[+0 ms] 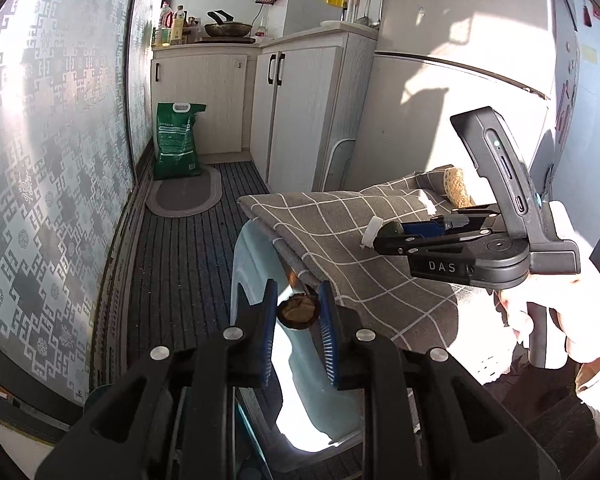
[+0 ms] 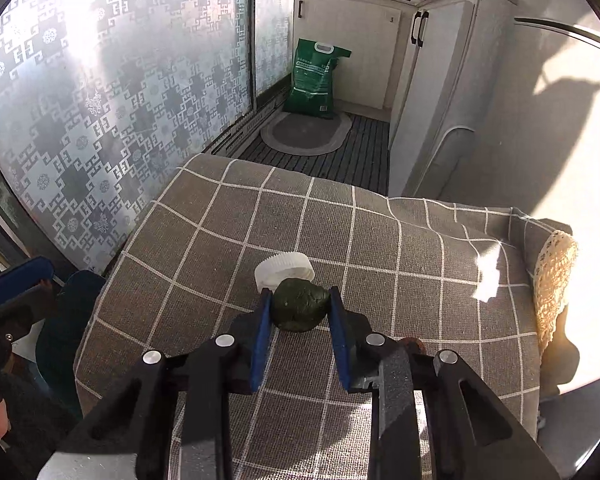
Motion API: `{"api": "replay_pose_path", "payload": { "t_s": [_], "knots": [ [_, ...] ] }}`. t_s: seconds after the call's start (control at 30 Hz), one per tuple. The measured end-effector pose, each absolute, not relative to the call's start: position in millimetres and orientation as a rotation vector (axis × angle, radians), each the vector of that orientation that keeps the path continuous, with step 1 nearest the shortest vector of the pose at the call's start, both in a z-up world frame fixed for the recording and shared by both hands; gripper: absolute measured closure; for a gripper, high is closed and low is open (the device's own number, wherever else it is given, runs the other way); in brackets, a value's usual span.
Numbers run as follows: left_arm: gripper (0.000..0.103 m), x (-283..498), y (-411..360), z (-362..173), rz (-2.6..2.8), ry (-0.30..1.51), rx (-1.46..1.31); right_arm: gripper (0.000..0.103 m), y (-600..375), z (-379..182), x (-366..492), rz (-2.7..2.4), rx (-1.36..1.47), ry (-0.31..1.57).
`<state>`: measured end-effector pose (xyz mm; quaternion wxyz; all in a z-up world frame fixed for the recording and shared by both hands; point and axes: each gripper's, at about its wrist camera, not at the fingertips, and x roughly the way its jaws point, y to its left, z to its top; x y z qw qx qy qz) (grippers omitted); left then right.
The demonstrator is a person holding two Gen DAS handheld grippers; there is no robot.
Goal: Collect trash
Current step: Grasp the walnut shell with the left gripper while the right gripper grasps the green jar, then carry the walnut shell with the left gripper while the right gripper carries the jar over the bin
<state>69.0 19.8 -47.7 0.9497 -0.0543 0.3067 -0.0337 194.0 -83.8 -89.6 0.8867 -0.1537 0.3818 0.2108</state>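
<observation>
Right gripper: closed against a dark green lump at frame centre, low over the checked cloth.
Left gripper: narrowed onto a small brown round scrap, lower centre, above a pale blue bin.
White cup liner: touching the lump's far side.
Risk: the rounded lump may squirt out of the pads.
Risk: the liner may drag along or slide off.

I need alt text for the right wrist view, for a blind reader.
The right gripper closes around a dark green lump on a grey checked cloth, with a white ribbed cap just behind it.
</observation>
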Motion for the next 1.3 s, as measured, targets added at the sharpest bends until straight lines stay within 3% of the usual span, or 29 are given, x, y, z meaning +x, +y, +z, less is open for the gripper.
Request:
{"api": "replay_pose_path", "payload": {
  "t_s": [1.3],
  "knots": [
    [0.08, 13.5, 118.9, -104.0, 0.17, 0.765, -0.206, 0.075, 56.6, -57.5, 95.7, 0.848, -0.451, 0.744]
  ]
}}
